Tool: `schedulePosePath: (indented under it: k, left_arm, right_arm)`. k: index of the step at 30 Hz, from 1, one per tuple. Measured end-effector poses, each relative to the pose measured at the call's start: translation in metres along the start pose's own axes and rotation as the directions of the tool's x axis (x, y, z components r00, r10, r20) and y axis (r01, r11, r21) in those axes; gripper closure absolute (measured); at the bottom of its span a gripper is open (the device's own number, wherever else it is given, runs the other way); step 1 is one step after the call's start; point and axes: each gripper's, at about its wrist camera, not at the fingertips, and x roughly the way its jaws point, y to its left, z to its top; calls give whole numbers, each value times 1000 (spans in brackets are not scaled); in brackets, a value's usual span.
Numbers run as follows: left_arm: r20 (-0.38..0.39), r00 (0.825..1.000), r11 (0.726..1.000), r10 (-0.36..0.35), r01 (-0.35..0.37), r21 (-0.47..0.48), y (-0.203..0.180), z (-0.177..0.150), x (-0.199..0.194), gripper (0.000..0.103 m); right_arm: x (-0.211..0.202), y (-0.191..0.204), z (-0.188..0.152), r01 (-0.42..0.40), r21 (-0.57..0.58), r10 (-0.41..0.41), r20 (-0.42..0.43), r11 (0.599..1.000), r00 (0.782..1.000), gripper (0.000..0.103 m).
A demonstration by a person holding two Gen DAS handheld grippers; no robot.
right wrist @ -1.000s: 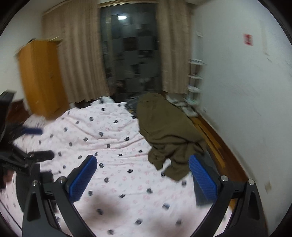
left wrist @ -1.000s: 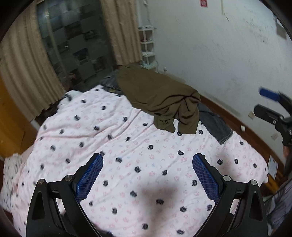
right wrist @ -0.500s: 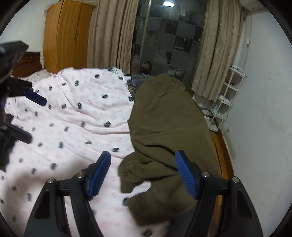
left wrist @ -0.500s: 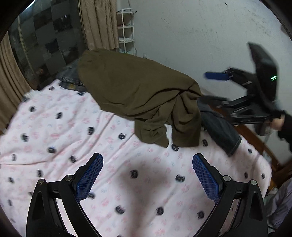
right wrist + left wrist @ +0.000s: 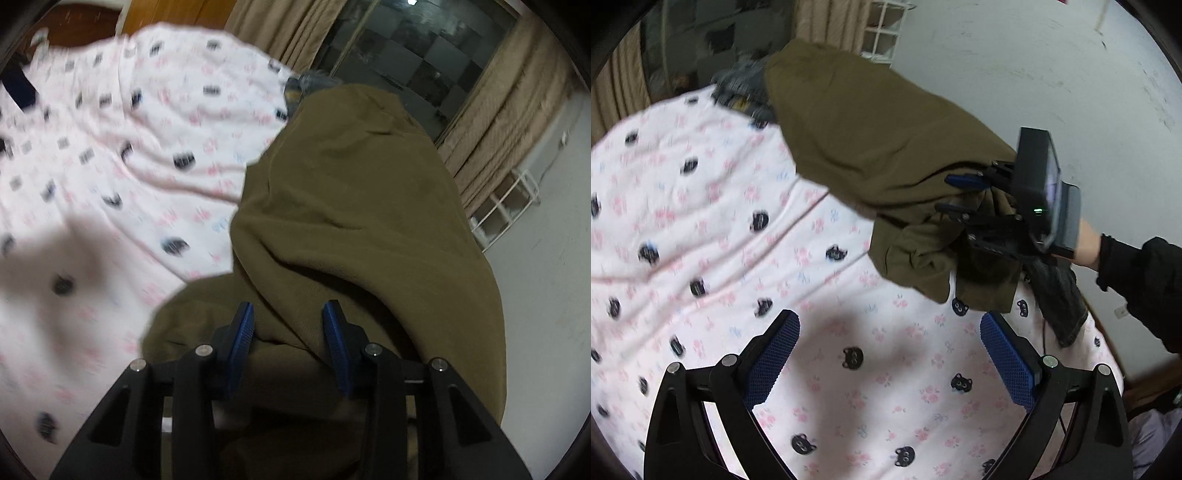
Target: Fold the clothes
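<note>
An olive-green garment lies crumpled on the pink patterned bed sheet; it also fills the right wrist view. My left gripper is open and empty, low over the sheet, short of the garment's near bunched end. My right gripper is partly closed, its blue pads either side of a fold of the garment, a gap still showing. In the left wrist view the right gripper reaches into the bunched end from the right.
A dark denim garment lies under the olive one near the bed's right edge. More denim lies at the far end. White wall, a white wire shelf, curtains and a dark window stand beyond the bed.
Both grippers moved toward the olive garment. The right gripper narrowed its jaws and pushed into the bunched end. The left gripper stayed open and came closer.
</note>
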Motion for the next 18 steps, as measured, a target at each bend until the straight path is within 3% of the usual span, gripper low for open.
schedulePosePath:
  k: [3,4,5,7,12,18]
  left_arm:
    - [-15,1000,1000,-8,8,-23,9,-5,6,6]
    - [-18,1000,1000,-7,6,-25,11,-6,8,6]
    - [-21,1000,999,-7,7,-32,12,-7,9,6]
    - [-24,1000,999,-11,10,-47,16,-7,12,6]
    - [1,999,998,-48,48,-46,20,-1,10,6]
    - [66,993,995,-94,91,40,13,20,6,6]
  right_arm:
    - [17,12,-1,82,-121,-88,-40,989,995,64]
    - [22,17,-1,108,-162,-117,-51,981,992,69]
    - [24,14,1,108,-155,-118,-59,982,991,87]
    - [26,7,4,98,-118,-107,-76,988,991,94]
    - [-6,-32,14,-80,77,84,-49,994,995,97]
    - [-97,-64,23,-157,125,145,97,980,985,97]
